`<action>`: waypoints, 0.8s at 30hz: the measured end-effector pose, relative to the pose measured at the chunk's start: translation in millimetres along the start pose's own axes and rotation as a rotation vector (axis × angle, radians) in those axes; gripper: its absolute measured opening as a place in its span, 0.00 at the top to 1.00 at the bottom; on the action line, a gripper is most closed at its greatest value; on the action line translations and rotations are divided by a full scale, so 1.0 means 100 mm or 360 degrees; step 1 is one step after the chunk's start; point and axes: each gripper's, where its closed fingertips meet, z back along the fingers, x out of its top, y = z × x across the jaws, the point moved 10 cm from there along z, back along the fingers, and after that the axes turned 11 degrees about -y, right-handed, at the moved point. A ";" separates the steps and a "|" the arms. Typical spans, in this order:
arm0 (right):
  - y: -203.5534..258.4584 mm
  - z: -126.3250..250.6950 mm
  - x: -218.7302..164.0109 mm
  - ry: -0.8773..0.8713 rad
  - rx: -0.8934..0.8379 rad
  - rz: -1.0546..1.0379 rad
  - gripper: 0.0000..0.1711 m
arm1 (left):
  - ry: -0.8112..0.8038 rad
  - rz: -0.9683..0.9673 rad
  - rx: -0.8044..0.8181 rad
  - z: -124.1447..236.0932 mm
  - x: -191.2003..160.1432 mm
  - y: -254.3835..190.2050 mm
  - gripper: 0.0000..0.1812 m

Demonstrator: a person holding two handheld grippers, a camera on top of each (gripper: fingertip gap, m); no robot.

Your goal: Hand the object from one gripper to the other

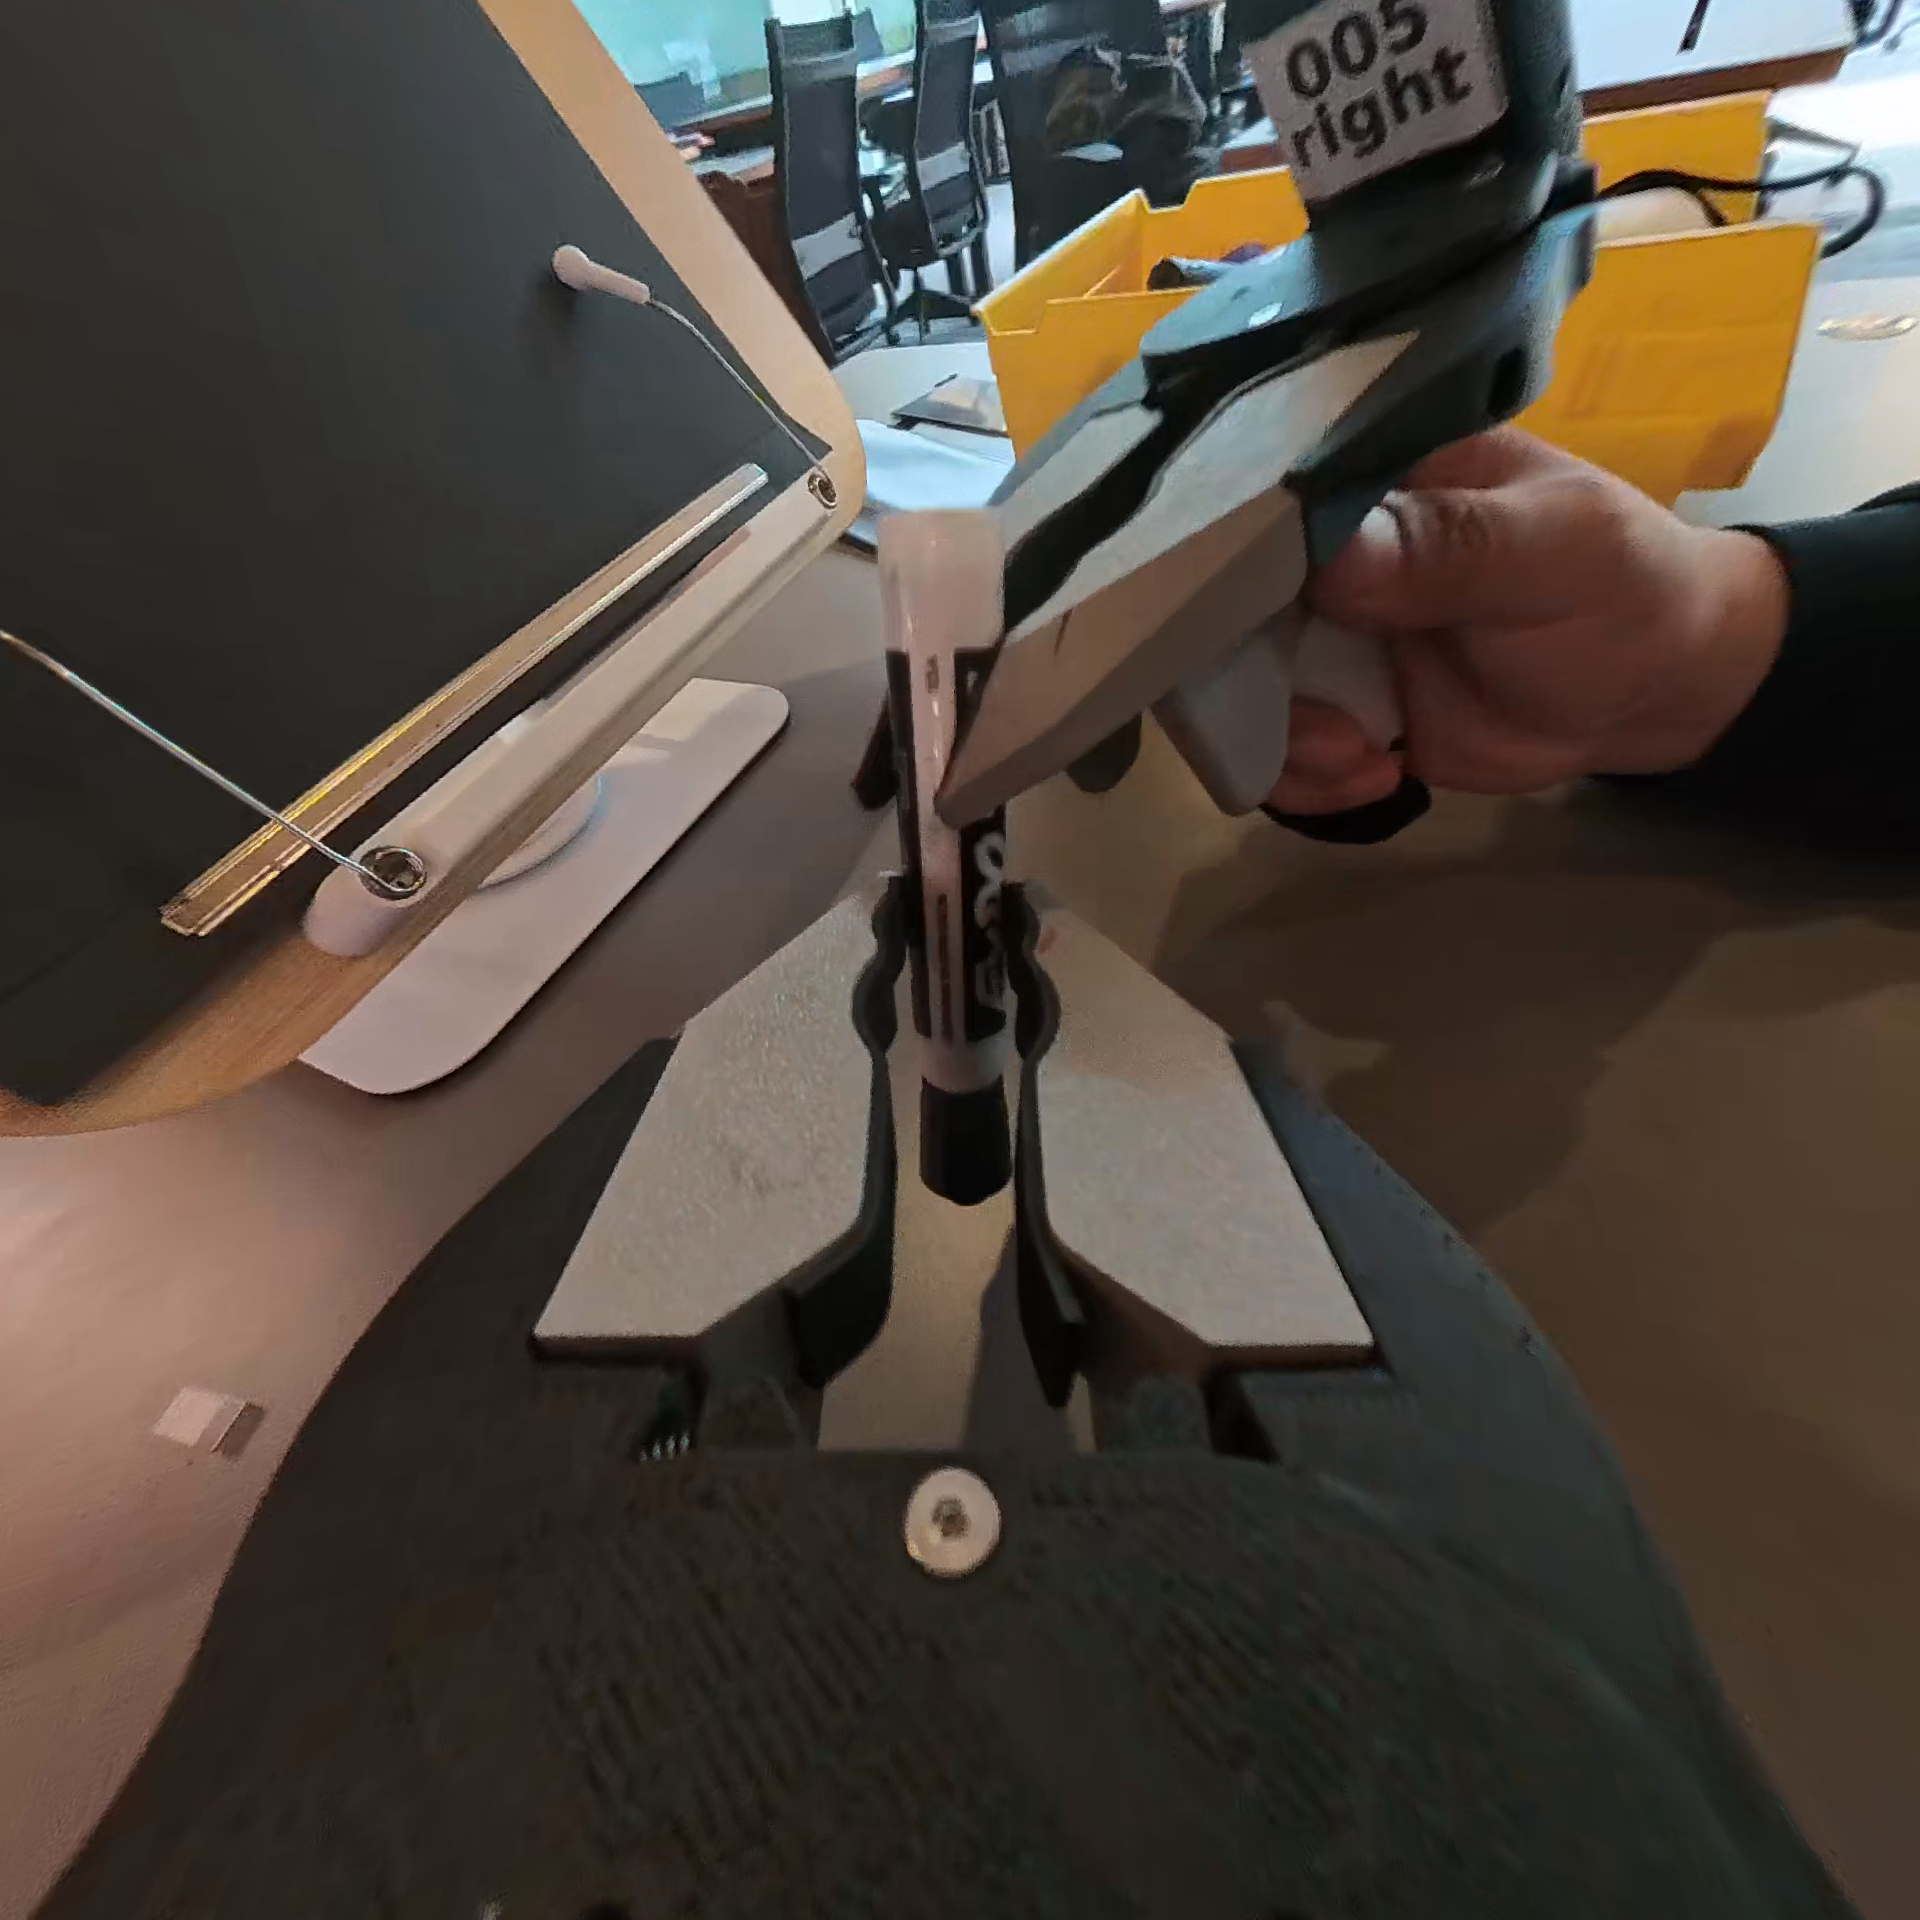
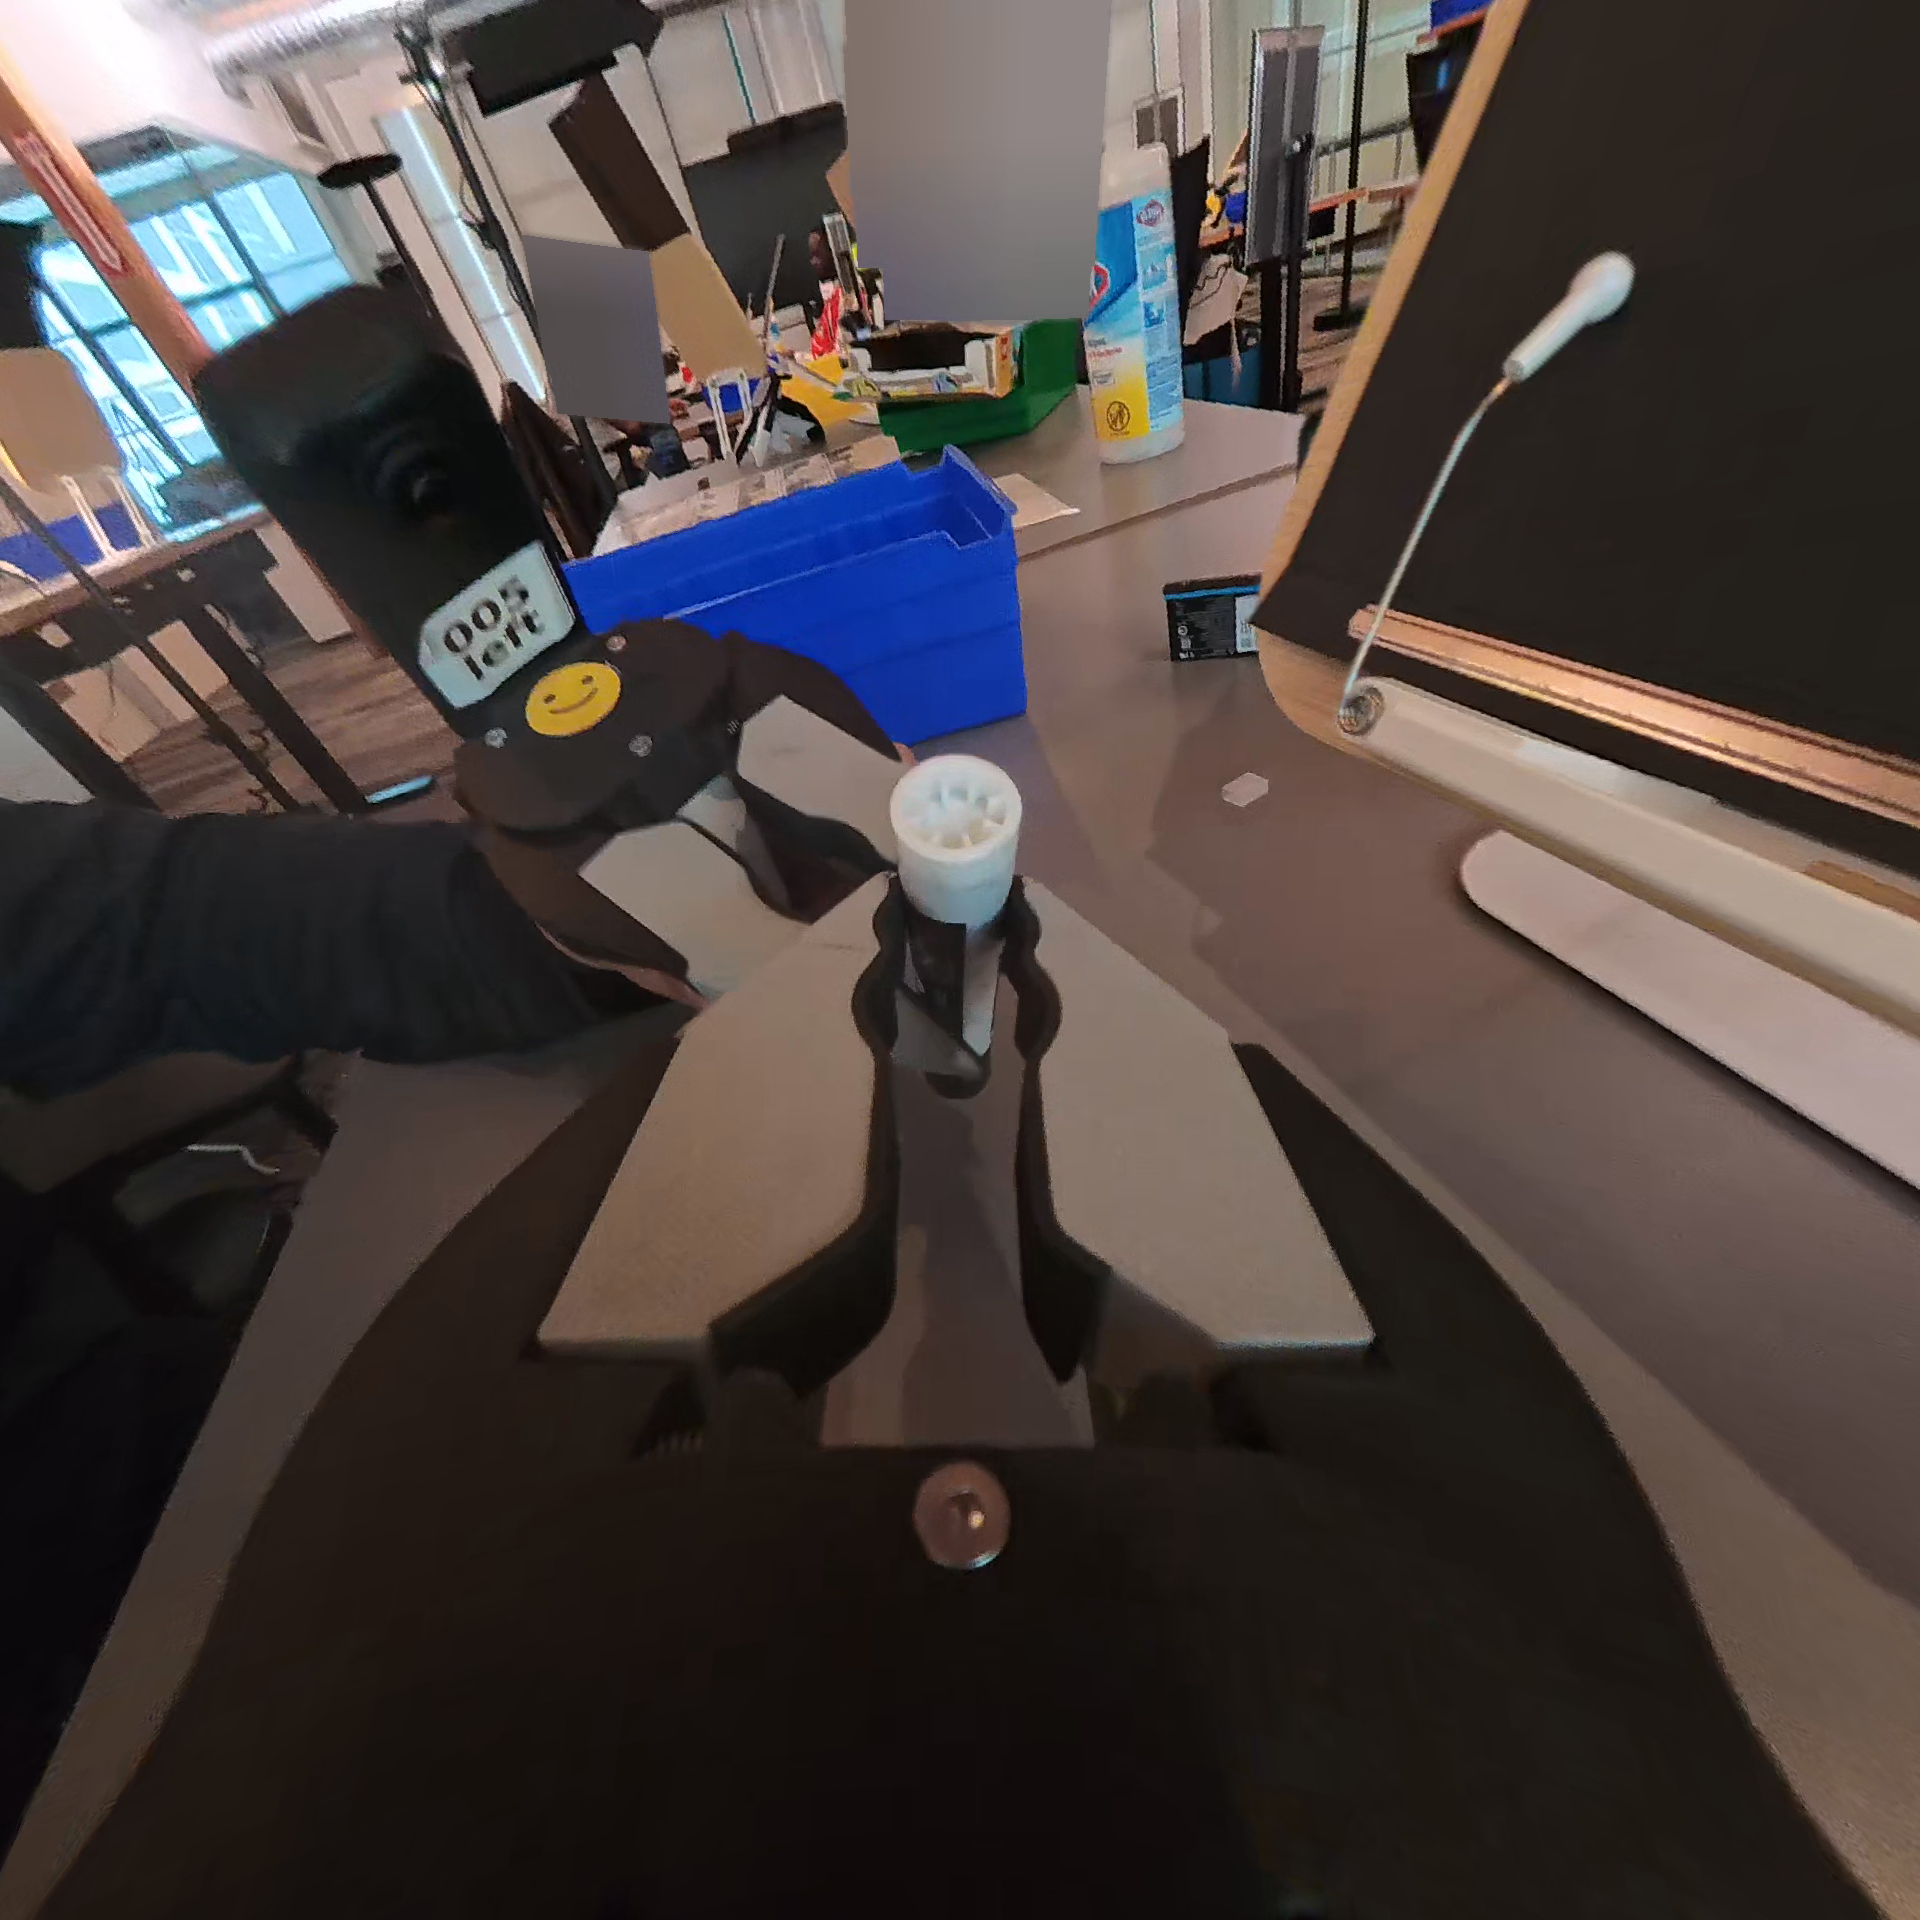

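Handover stands at its midpoint, I judge: my left gripper (image 1: 956, 935) is closed on the lower barrel of the upright dry-erase marker (image 1: 940, 748), while my right gripper (image 2: 956, 935) clamps the same marker nearer its white end. Releasing the giving side remains. Blue bin (image 2: 831, 592) appears empty; yellow bin (image 1: 1662, 343) contents are indistinct; a green tray (image 2: 977, 416) holds cartons.
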 end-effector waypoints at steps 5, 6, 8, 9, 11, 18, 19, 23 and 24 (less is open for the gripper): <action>0.12 0.02 0.09 -0.0102 0.0056 0.0068 0.91 | 0.0067 -0.0195 0.0070 -0.02 -0.03 -0.06 0.93; 0.13 0.02 0.08 -0.0076 0.0035 0.0112 0.91 | 0.0096 -0.0226 0.0087 -0.03 -0.04 -0.06 0.93; 0.12 0.03 0.06 -0.0028 -0.0021 0.0184 0.91 | 0.0140 -0.0277 0.0113 -0.03 -0.06 -0.04 0.93; 0.10 0.03 0.04 -0.0008 -0.0051 0.0204 0.90 | 0.0158 -0.0311 0.0130 -0.03 -0.07 -0.03 0.93; 0.08 0.05 0.03 0.0043 -0.0083 0.0220 0.86 | 0.0204 -0.0422 0.0199 -0.03 -0.09 -0.01 0.93; 0.02 0.13 0.07 0.0091 -0.0217 0.0290 0.74 | 0.0326 -0.0861 0.0309 -0.02 -0.16 0.03 0.93; 0.01 0.13 0.06 0.0092 -0.0230 0.0297 0.74 | 0.0327 -0.0905 0.0308 -0.02 -0.16 0.03 0.93; 0.02 0.12 0.04 0.0134 -0.0206 0.0325 0.74 | 0.0359 -0.1138 0.0291 0.01 -0.19 0.05 0.93; 0.03 0.12 0.04 0.0155 -0.0210 0.0350 0.74 | 0.0367 -0.1214 0.0276 0.02 -0.20 0.07 0.93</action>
